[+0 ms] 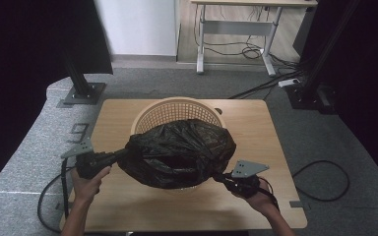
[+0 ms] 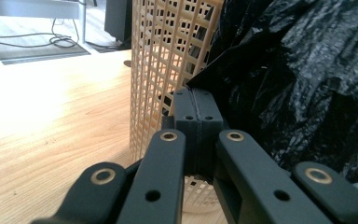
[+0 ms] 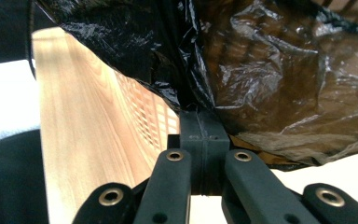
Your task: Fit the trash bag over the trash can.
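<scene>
A black plastic bag (image 1: 179, 152) is spread over the near side of a tan lattice basket (image 1: 177, 109) in the middle of the wooden table (image 1: 256, 132). My left gripper (image 1: 123, 154) is shut on the bag's left edge. My right gripper (image 1: 218, 176) is shut on the bag's right edge. In the left gripper view the closed jaws pinch the bag (image 2: 298, 79) beside the basket wall (image 2: 168, 60). In the right gripper view the closed jaws hold a fold of the bag (image 3: 242, 70), with the basket wall (image 3: 144, 112) behind it.
Two black stand posts (image 1: 81, 73) rise from the grey carpet behind the table. A desk (image 1: 236, 29) with loose cables stands farther back. A cable (image 1: 325, 182) loops on the floor at the right. Bare tabletop lies along the near edge.
</scene>
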The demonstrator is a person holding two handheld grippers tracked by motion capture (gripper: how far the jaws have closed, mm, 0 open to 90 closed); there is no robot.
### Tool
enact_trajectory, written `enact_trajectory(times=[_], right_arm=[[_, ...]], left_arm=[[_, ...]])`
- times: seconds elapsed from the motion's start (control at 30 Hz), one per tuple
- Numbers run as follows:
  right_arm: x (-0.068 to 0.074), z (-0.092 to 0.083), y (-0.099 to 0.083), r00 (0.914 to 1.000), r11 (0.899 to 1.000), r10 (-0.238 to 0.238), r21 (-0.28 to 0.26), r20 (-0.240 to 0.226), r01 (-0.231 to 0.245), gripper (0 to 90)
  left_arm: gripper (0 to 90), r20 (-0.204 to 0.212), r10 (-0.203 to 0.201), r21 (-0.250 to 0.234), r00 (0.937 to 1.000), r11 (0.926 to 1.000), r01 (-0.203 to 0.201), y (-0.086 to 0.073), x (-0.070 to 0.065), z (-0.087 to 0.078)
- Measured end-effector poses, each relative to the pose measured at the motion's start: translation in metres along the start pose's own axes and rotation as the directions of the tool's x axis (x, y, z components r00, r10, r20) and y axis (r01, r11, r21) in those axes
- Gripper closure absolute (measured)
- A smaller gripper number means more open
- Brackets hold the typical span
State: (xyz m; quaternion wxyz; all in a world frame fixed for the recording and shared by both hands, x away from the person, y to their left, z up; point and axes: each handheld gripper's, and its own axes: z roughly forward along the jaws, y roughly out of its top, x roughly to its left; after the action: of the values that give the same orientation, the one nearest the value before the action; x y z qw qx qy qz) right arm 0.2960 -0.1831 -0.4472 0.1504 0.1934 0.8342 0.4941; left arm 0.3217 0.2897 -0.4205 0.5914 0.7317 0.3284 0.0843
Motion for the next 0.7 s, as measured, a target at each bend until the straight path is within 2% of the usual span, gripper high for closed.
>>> enact_trajectory(times=[0.27, 0.4, 0.5, 0.57, 0.63, 0.7], right_arm=[[-0.003, 0.002, -0.002, 0.9997, 1.0, 0.012, 0.015, 0.022, -0.013, 89.3], [-0.005, -0.005, -0.005, 0.9995, 1.0, 0.022, -0.009, 0.023, -0.022, 87.7], [-0.008, -0.023, -0.003, 0.9979, 0.996, 0.053, -0.07, 0.036, -0.05, 71.2], [-0.012, -0.041, 0.0, 0.995, 0.991, 0.076, -0.114, 0.064, -0.068, 62.7], [-0.016, -0.055, 0.003, 0.9919, 0.986, 0.097, -0.145, 0.083, -0.084, 57.5], [-0.02, -0.069, 0.008, 0.9905, 0.979, 0.112, -0.182, 0.08, -0.096, 52.9]], left_arm=[[89.8, -0.012, -0.017, -0.004, 0.9998, 0.9998, 0.017, 0.0, 0.005, 0.004], [89.7, -0.02, -0.001, -0.011, 0.9998, 0.9999, 0.001, 0.0, 0.001, 0.001], [89.7, -0.022, 0.011, -0.023, 0.9997, 0.9997, -0.012, 0.0, -0.002, -0.003], [89.7, -0.023, 0.014, -0.03, 0.9996, 0.9994, -0.015, 0.002, -0.003, -0.006], [89.6, -0.021, 0.013, -0.04, 0.9997, 0.9991, -0.014, 0.003, -0.002, -0.009], [89.7, -0.024, 0.011, -0.048, 0.9996, 0.9988, -0.012, 0.004, -0.002, -0.011]])
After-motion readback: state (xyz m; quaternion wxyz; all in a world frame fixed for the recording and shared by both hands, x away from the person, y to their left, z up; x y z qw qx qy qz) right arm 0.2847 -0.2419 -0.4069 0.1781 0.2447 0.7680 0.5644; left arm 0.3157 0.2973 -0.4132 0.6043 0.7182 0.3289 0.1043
